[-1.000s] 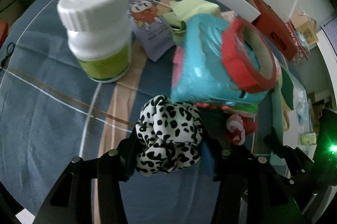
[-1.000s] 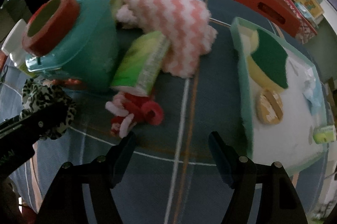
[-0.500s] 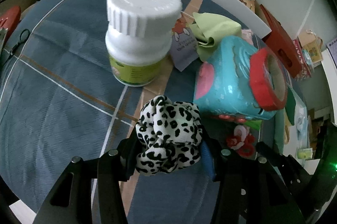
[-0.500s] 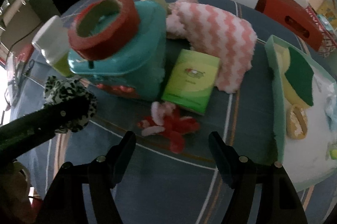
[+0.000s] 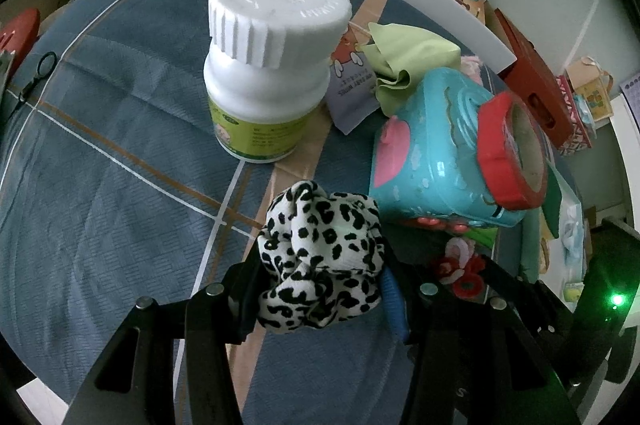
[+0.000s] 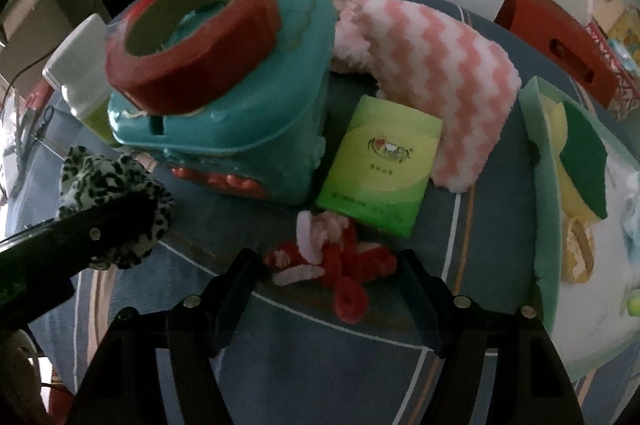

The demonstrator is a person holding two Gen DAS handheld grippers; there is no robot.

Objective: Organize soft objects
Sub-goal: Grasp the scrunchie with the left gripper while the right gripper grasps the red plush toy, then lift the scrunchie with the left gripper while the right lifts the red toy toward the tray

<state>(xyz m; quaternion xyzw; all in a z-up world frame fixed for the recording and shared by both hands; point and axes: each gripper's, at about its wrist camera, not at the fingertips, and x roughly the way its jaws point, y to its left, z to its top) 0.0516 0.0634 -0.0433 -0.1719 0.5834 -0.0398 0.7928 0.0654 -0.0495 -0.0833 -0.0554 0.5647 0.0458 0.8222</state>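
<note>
Red-pink scrunchie (image 6: 336, 265) — between open tongs (image 6: 330, 263)

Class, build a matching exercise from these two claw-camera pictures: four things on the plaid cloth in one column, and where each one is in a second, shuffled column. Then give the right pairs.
Things
1. Leopard-print scrunchie
2. Red tape roll
3. Red and pink scrunchie
4. Green sponge

Places
A. In the pale green tray
B. On the cloth between the open right claw's fingers
C. Gripped in the left claw
D. On top of the teal toy box

Pairs: 1-C, 2-D, 3-B, 4-A
</note>
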